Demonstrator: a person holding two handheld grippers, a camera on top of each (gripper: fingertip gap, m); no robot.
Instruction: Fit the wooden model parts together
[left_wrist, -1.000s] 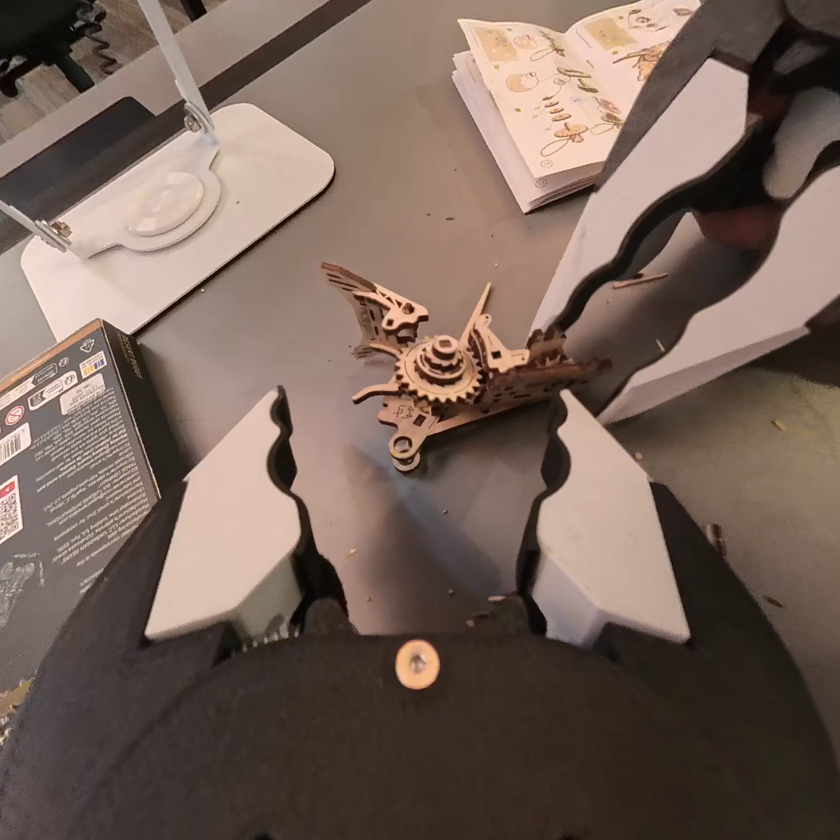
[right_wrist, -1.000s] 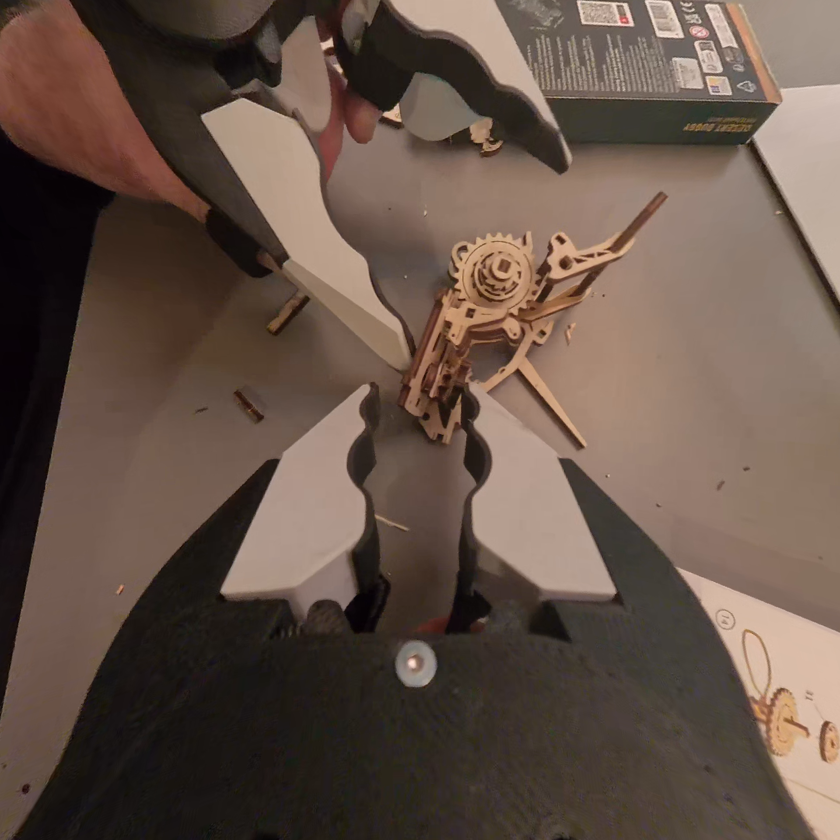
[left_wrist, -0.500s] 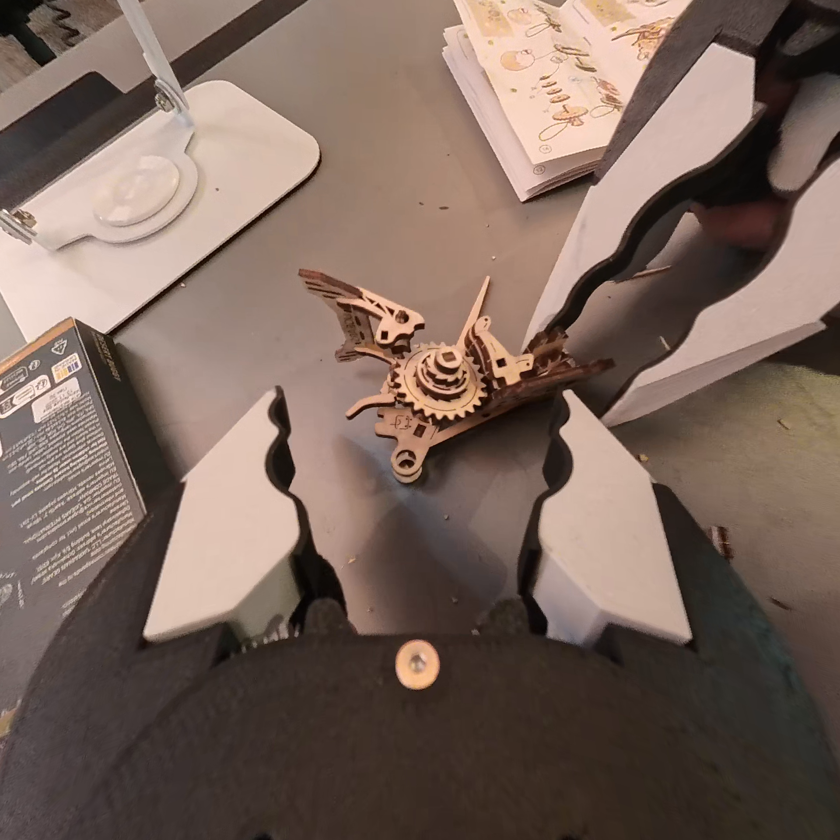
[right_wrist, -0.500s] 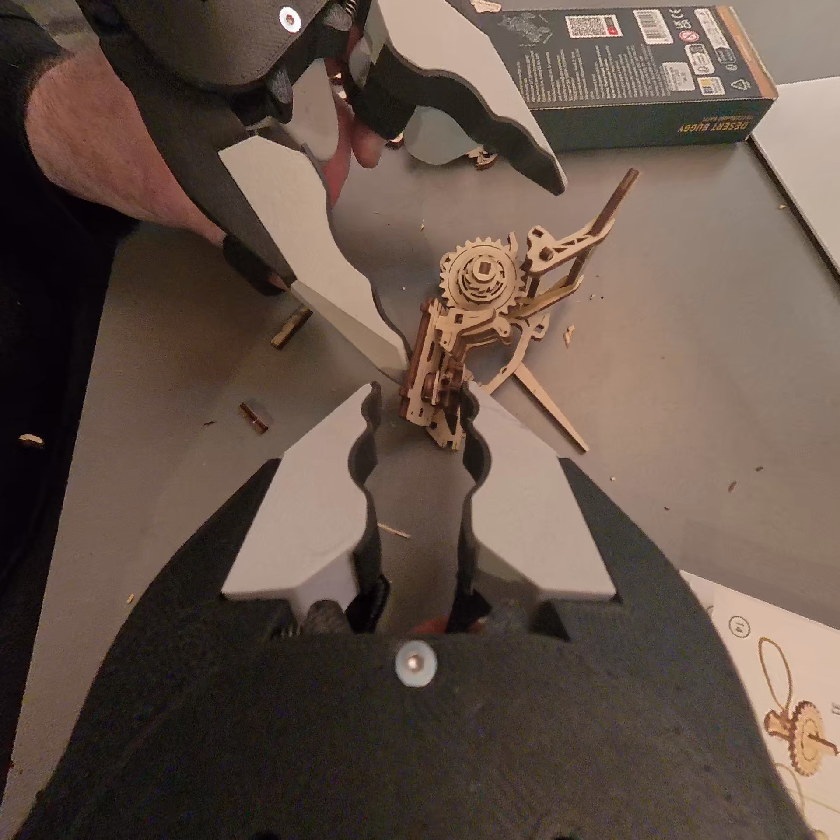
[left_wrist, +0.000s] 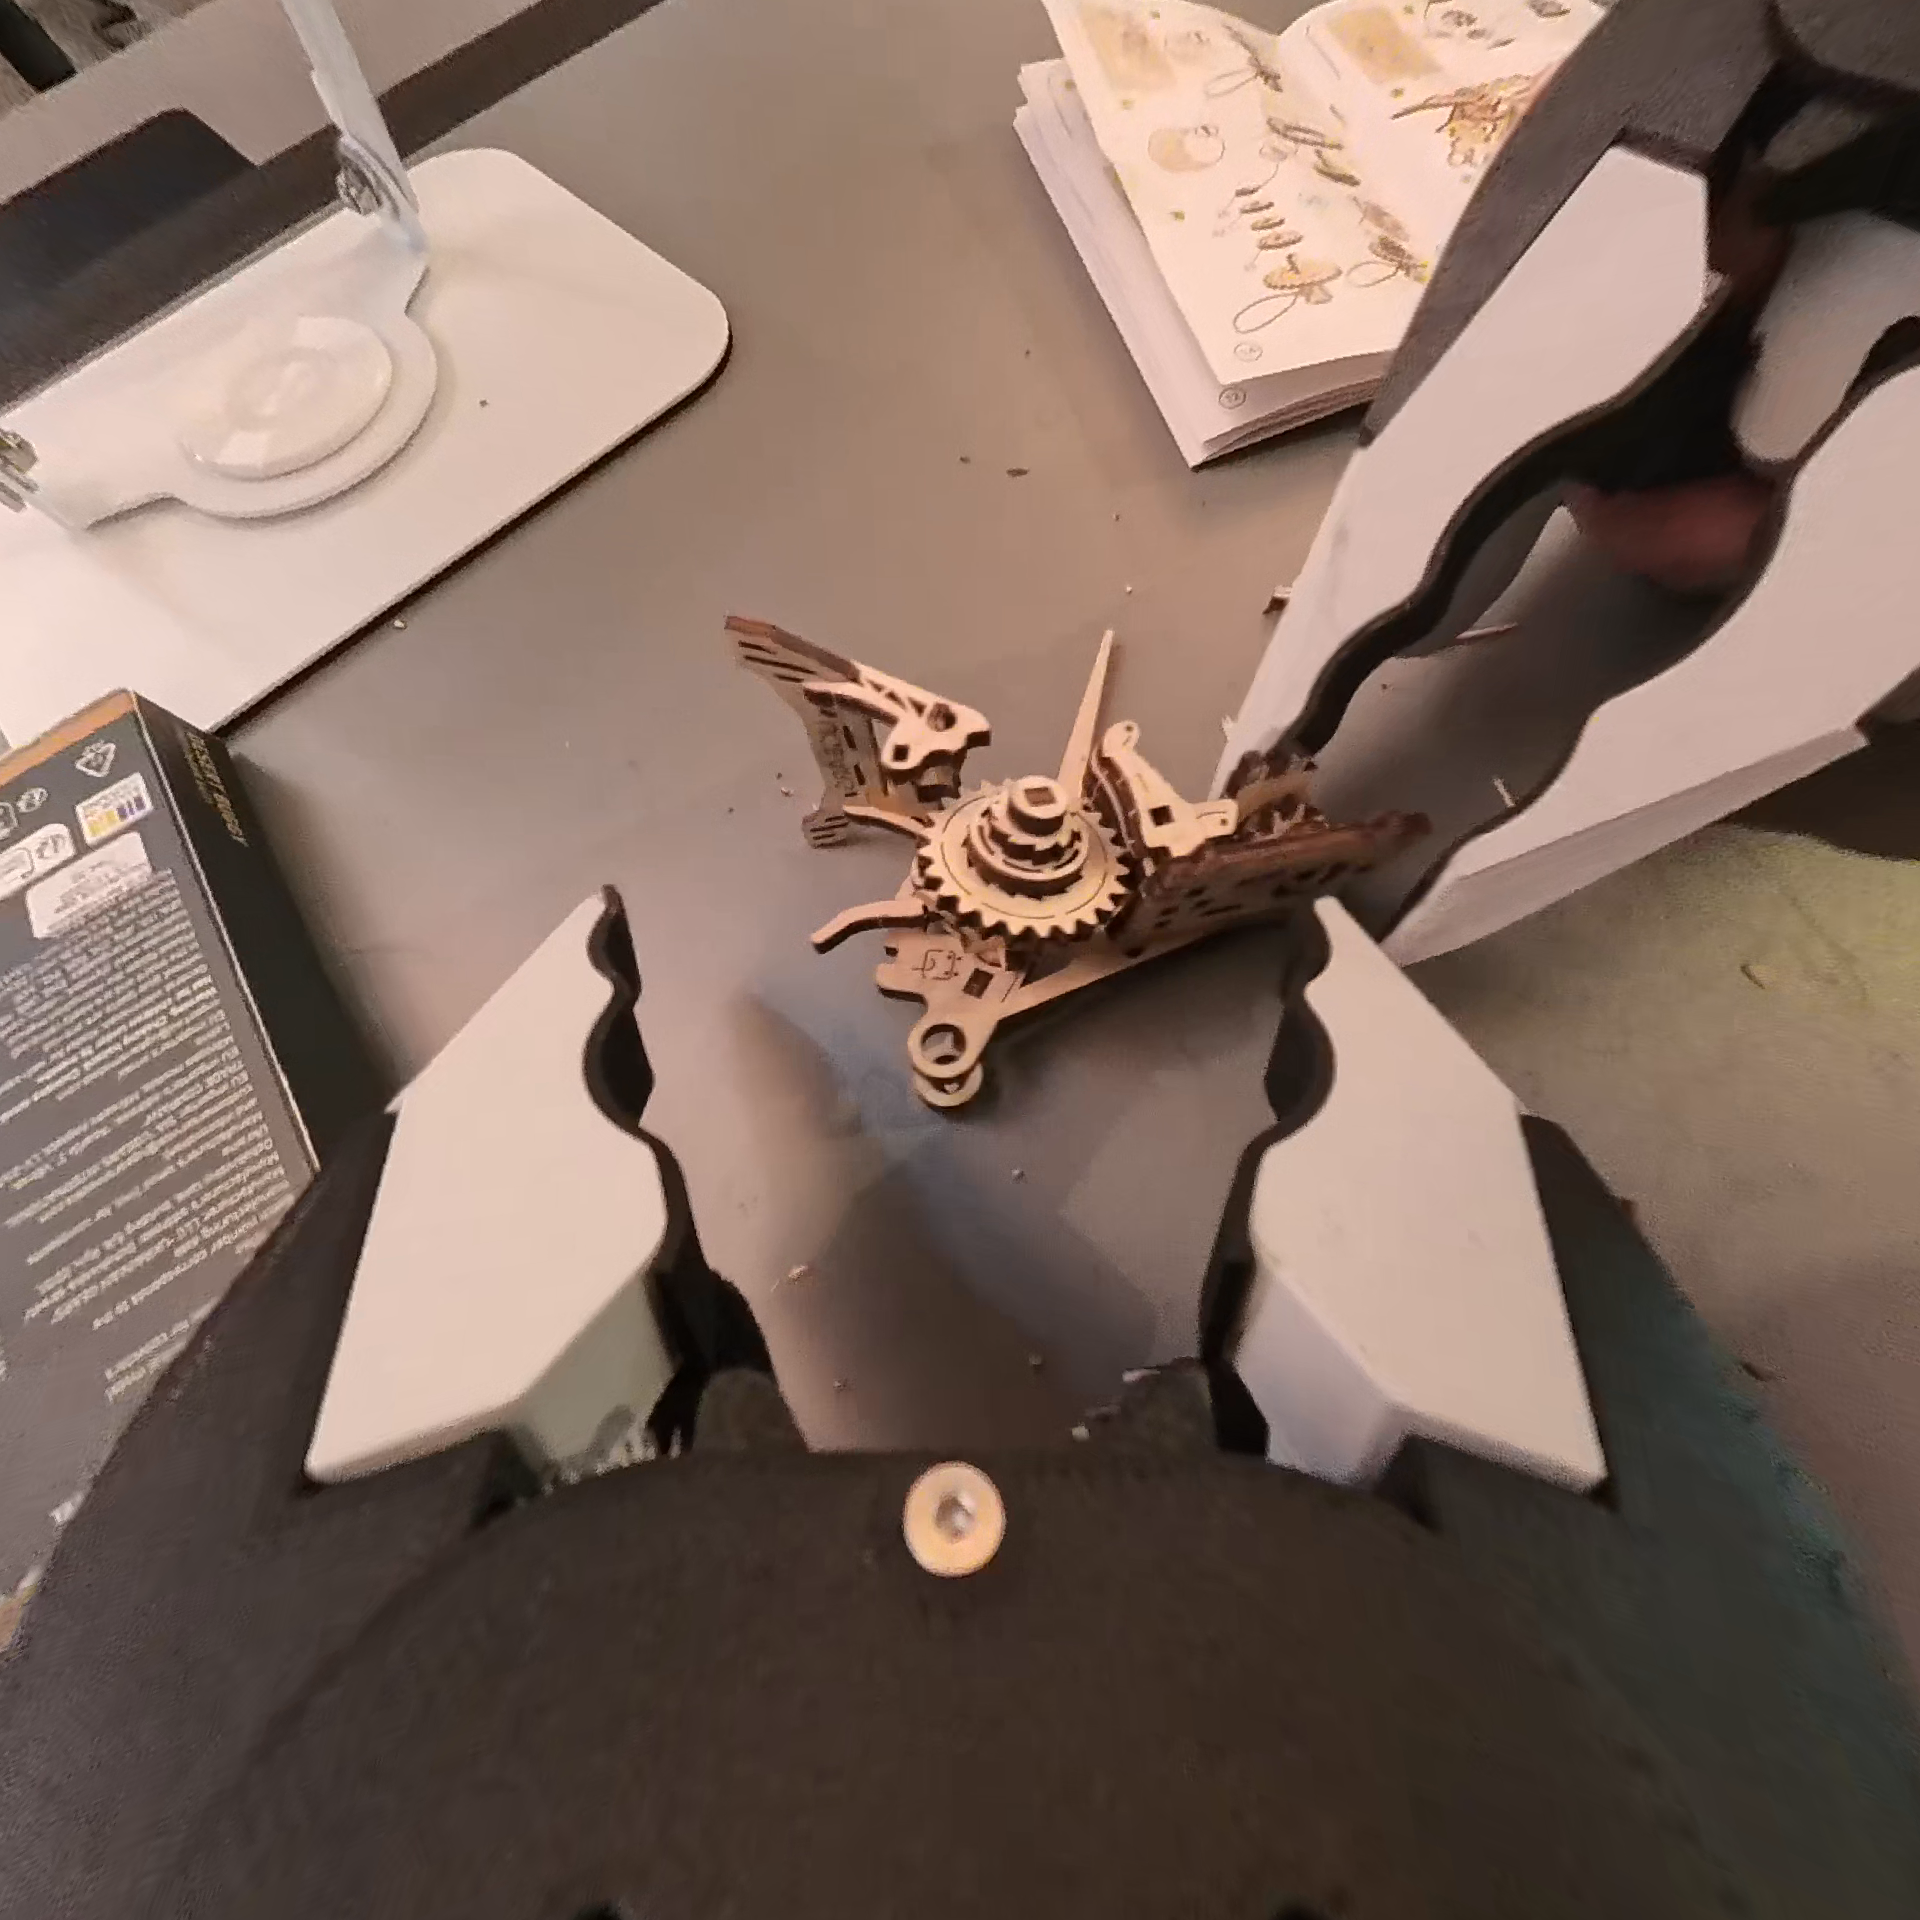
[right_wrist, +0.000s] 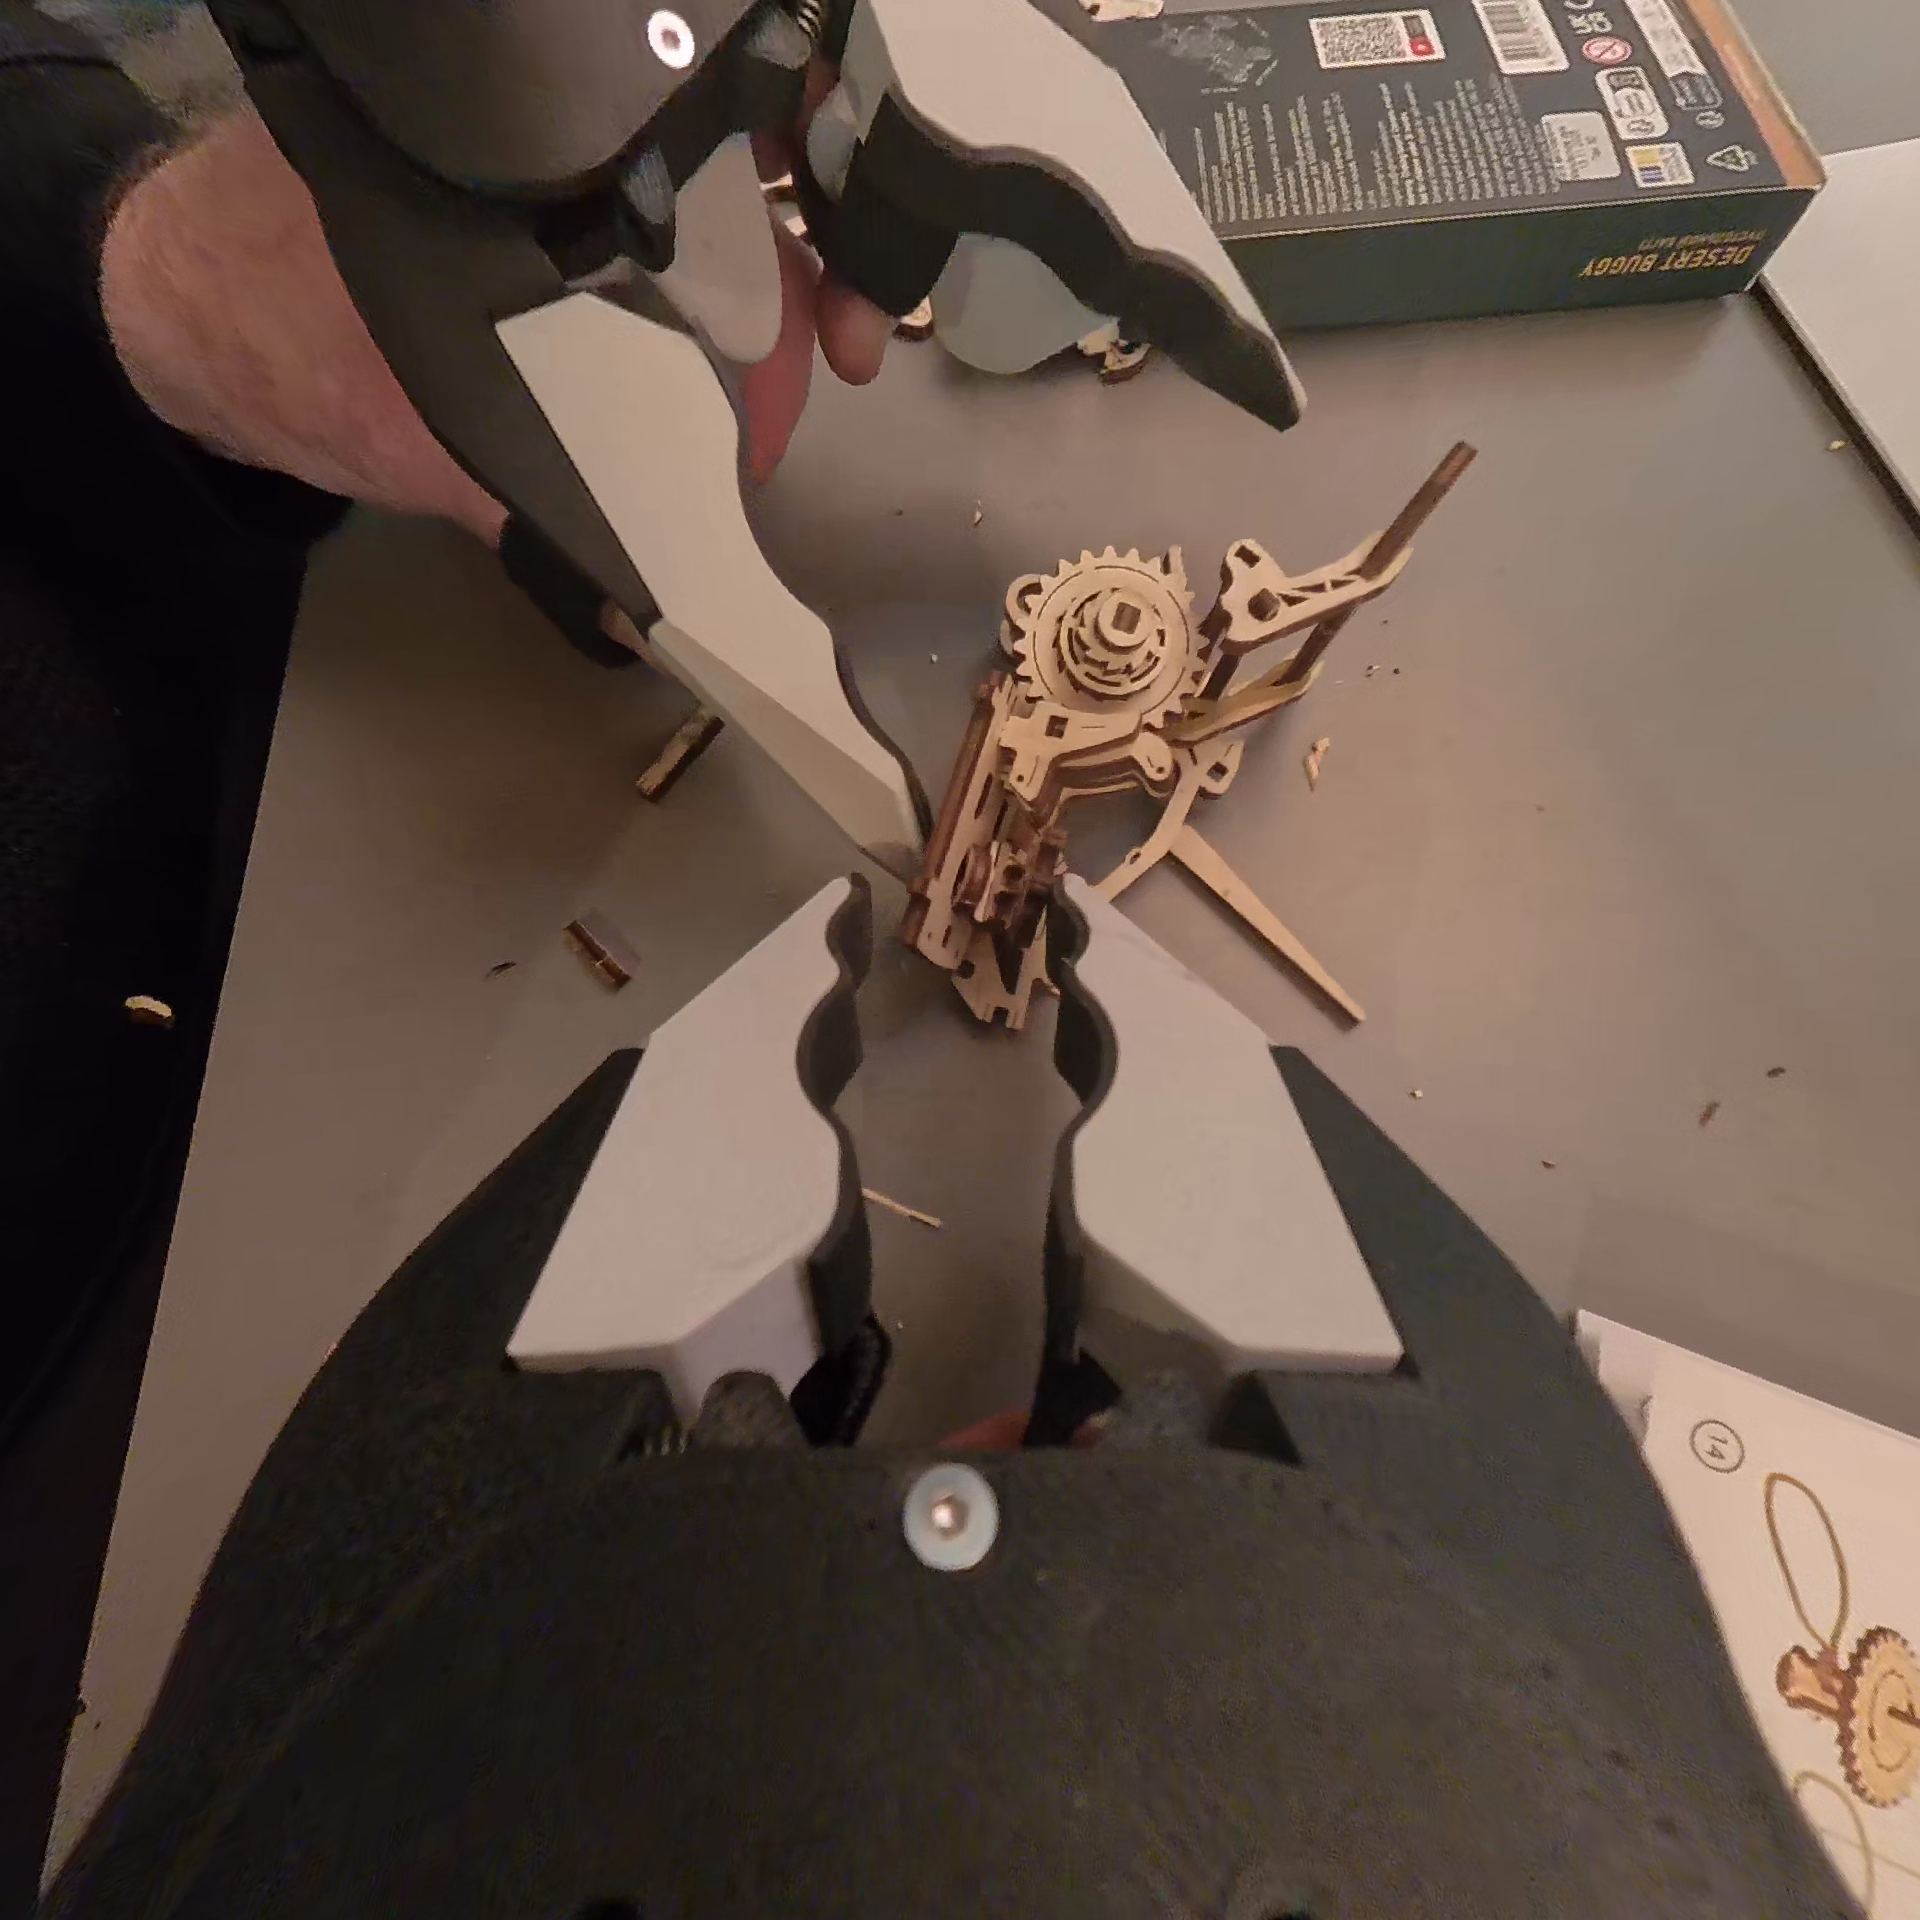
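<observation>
The wooden model (left_wrist: 1018, 883), a light-brown laser-cut assembly with a gear on top, lies on the grey table (left_wrist: 883, 416). My left gripper (left_wrist: 966, 914) is open wide around its near side, and its right fingertip (left_wrist: 1320, 925) touches the model's plate end. My right gripper (right_wrist: 961, 904) is narrowed on that same end of the model (right_wrist: 1091, 727), which sits between its tips. In the right wrist view the left gripper (right_wrist: 1086, 623) straddles the gear from above. In the left wrist view the right gripper (left_wrist: 1340, 831) comes in from the upper right.
A dark box (left_wrist: 125, 1039) lies left, also showing in the right wrist view (right_wrist: 1455, 156). An open instruction booklet (left_wrist: 1247, 208) lies at the back right. A white stand base (left_wrist: 364, 416) is at the back left. Small wooden offcuts (right_wrist: 597, 951) lie near a person's hand (right_wrist: 260, 343). From my left tips it is roughly 20 cm to the white stand base (left_wrist: 364, 416); from my right, 25 cm.
My left gripper has come closer to the model, still open. The model has turned slightly while staying between my right gripper's tips. The right gripper's gap is unchanged.
</observation>
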